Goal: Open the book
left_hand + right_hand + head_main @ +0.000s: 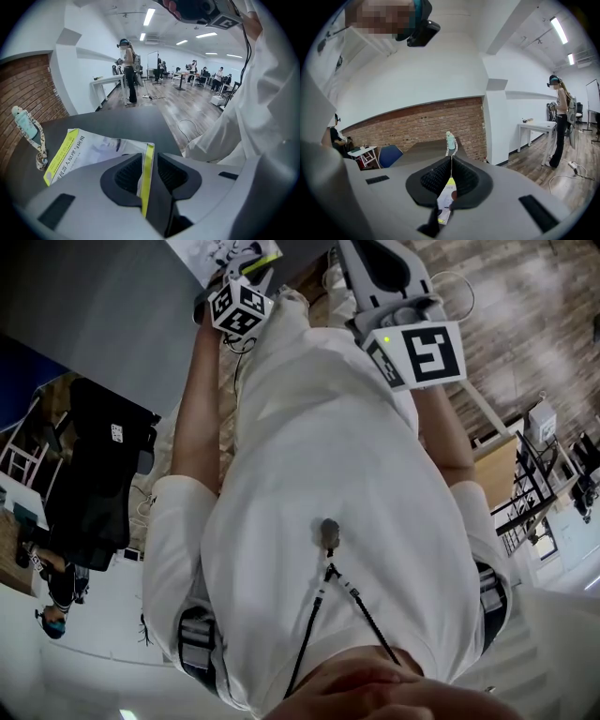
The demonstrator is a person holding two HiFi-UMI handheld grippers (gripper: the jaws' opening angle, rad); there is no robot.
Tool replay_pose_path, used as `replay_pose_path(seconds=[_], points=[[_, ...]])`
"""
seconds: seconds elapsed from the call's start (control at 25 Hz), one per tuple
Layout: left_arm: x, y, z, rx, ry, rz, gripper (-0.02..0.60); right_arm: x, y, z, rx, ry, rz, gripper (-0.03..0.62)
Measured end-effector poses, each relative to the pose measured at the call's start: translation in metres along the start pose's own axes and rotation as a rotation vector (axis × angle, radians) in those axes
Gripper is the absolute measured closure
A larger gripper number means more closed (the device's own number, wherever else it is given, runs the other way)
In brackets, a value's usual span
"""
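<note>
Book (89,152) cover edge stands between left gripper (146,158) jaws, parted.

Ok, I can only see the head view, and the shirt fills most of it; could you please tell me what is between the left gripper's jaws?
Observer: A yellow-edged sheet of the book stands between the left gripper's jaws, which are apart and not pressing it.
Operator: Thanks; where is the rest of the book?
Observer: It lies flat on the dark table, printed face up.
Operator: Is anything else on that table?
Observer: A small pale bottle with a strap stands near the table's far end.
</note>
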State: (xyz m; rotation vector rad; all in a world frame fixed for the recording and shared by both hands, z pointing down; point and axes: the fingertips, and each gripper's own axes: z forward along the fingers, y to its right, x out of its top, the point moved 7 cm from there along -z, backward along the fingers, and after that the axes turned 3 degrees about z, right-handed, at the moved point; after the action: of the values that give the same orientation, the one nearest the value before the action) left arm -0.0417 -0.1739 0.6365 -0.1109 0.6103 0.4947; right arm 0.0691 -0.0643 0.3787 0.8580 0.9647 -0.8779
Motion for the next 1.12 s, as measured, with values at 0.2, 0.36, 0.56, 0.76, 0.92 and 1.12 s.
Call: replay_pose_path(seconds=[0.2, 0.36, 0.56, 0.76, 0.92, 1.12], points=[[-0.011, -0.002, 0.012, -0.025, -0.056, 0.044, 0.428, -0.003, 0.004, 0.003, -0.026, 0.001, 0.016, 0.557], [-0.011, -0.004, 0.014, -0.014, -0.064, 0.067, 0.426, -0.003, 0.004, 0.001, -0.036, 0.000, 0.018, 0.557], [-0.004, -0.007, 0.012, 0.034, -0.081, 0.098, 0.426, 0.000, 0.010, -0.005, -0.037, 0.003, 0.019, 0.557], [-0.002, -0.007, 0.004, 0.061, -0.068, 0.083, 0.428, 0.002, 0.005, -0.005, -0.022, 0.007, 0.015, 0.557], [-0.006, -0.011, 0.002, 0.094, -0.062, 0.059, 0.434, -0.002, 0.005, -0.002, -0.012, 0.004, 0.012, 0.557], [-0.016, -0.012, -0.006, 0.113, -0.054, 0.023, 0.439, -0.006, -0.006, 0.000, 0.003, -0.001, 0.009, 0.557]])
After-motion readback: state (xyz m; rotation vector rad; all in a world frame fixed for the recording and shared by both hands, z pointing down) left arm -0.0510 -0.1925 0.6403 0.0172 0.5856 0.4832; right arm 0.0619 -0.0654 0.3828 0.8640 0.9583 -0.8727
